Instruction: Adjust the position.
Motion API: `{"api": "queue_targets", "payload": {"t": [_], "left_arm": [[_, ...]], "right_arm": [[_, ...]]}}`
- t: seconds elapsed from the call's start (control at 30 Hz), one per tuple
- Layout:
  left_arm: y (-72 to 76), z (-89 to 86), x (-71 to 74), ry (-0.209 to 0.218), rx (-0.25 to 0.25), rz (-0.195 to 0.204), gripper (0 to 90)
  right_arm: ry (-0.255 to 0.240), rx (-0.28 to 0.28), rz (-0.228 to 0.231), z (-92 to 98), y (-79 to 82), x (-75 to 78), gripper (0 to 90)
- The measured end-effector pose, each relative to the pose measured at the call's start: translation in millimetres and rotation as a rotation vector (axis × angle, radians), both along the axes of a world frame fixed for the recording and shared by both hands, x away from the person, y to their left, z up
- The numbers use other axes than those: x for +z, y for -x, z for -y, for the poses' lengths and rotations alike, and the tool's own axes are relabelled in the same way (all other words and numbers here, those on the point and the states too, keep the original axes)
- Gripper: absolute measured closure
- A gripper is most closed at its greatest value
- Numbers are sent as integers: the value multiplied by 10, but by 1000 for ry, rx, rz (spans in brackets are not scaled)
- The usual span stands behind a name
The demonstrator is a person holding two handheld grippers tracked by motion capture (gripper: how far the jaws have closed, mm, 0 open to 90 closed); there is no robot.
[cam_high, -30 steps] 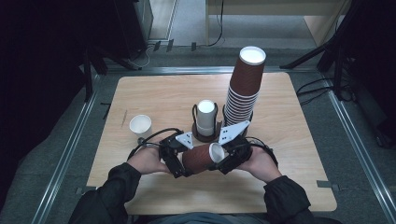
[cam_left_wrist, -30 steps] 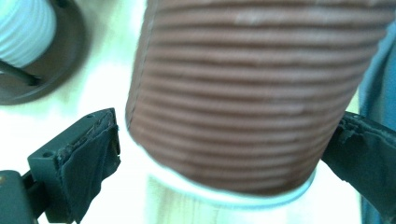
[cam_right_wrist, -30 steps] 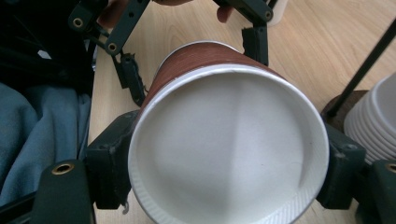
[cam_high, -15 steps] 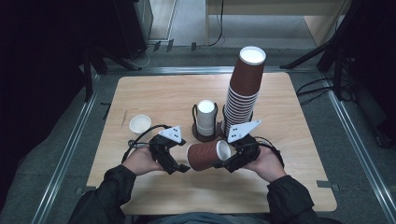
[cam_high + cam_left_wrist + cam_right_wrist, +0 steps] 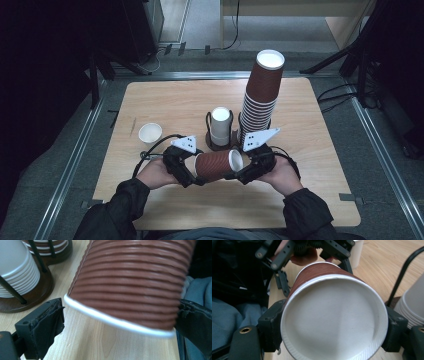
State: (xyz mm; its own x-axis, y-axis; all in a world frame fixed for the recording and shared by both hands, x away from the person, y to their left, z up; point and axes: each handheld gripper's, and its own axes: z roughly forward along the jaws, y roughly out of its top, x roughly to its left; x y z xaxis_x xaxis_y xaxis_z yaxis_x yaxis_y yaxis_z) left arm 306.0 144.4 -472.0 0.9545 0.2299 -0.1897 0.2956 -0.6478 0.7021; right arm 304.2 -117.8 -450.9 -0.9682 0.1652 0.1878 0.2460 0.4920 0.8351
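- Wooden surface [image 5: 165,105] was seen under a dark room, with a metal-railed floor around it.
- A ribbed brown paper cup [image 5: 216,165] was held on its side just above the near middle of the surface, between the two claws.
- The right claw [image 5: 239,174] was clamped on the cup's wide rim end, its jaws spread wide and pressed on either side of the white mouth [image 5: 334,320].
- The left claw [image 5: 192,177] was set around the cup's narrow bottom end; in the left gripper view the right jaw was seen against the cup [image 5: 130,287], while a slight gap was seen at the left jaw, so a firm grip could not be told.
- Just behind the cup, a dark holder with stacked white cups [image 5: 220,127] was stood.
- Beside it, a tall stack of brown cups [image 5: 260,100] was leaned.
- A small white cup [image 5: 150,133] was stood apart at the left.
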Motion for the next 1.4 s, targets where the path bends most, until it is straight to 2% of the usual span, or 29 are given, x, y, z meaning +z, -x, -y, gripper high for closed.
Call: {"api": "queue_targets", "payload": {"t": [0.1, 0.37, 0.43, 0.53, 0.57, 0.7, 0.97, 1.07, 1.17, 1.27, 1.3, 1.37, 1.4], "left_arm": [[8, 23, -4, 0, -9, 3, 0], [37, 60, 38, 24, -12, -9, 0], [42, 68, 45, 24, -6, -1, 0], [40, 70, 55, 7, -4, 3, 0], [40, 70, 56, -2, -4, 0, 45], [45, 66, 83, -3, 0, -4, 57], [24, 72, 95, -13, -5, -40, 79], [3, 53, 97, -21, -2, -59, 80], [-8, 6, 118, -26, 4, -57, 81], [-16, -49, 146, -32, 17, -48, 81], [-22, -66, 156, -39, 17, -43, 80], [-25, -95, 179, -53, 22, -32, 80], [-28, -106, 190, -56, 25, -33, 80]], "right_arm": [[-32, 5, -14, -24, 6, 10, 224], [-69, 18, -15, -44, 18, 23, 223], [-81, 22, -23, -54, 18, 22, 224], [-89, 20, -26, -62, 13, 14, 224], [-88, 9, -19, -61, 12, 15, 224], [-105, 10, -23, -56, 13, 21, 226], [-114, 12, -46, -40, -3, 15, 221], [-98, 12, -18, -42, 6, 23, 166], [-65, 3, 0, -35, 10, 25, 158], [-19, -7, -2, -25, -6, -8, 158], [11, -5, -5, -31, -11, -33, 157], [20, -1, -6, -36, -12, -48, 157], [39, -2, -10, -41, -9, -59, 157]]}}
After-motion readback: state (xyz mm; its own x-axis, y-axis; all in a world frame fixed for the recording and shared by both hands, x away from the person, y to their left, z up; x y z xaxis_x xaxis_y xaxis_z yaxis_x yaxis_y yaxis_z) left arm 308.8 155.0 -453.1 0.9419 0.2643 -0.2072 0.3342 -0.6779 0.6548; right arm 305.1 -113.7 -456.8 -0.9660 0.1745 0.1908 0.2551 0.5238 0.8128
